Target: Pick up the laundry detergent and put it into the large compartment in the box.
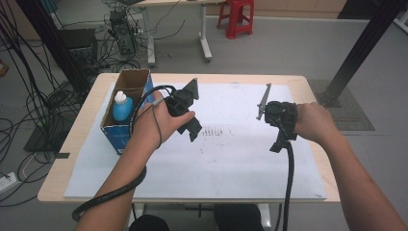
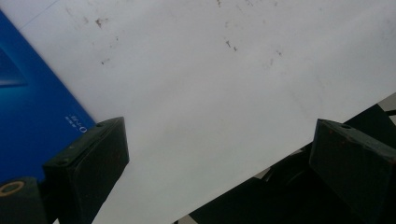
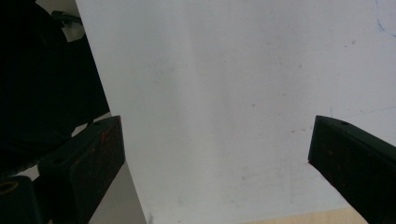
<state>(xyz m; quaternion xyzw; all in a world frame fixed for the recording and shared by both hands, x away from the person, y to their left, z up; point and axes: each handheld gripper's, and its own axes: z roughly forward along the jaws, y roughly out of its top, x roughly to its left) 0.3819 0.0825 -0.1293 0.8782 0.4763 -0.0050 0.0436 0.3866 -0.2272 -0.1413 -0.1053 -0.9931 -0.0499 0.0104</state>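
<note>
We've got both tools spread and empty over the white sheet, and the left tool (image 1: 185, 113) sits way nearer than the right tool (image 1: 281, 122) to the upright bottle (image 1: 122, 106) standing in the box (image 1: 137, 79) at its left.

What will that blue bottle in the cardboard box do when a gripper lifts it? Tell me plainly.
The blue bottle stands upright with a narrow white cap, so it probably tips easily once out. Its rounded plastic body may slip between flat jaws. The open box hems it in, so lifting straight up seems safest.
</note>
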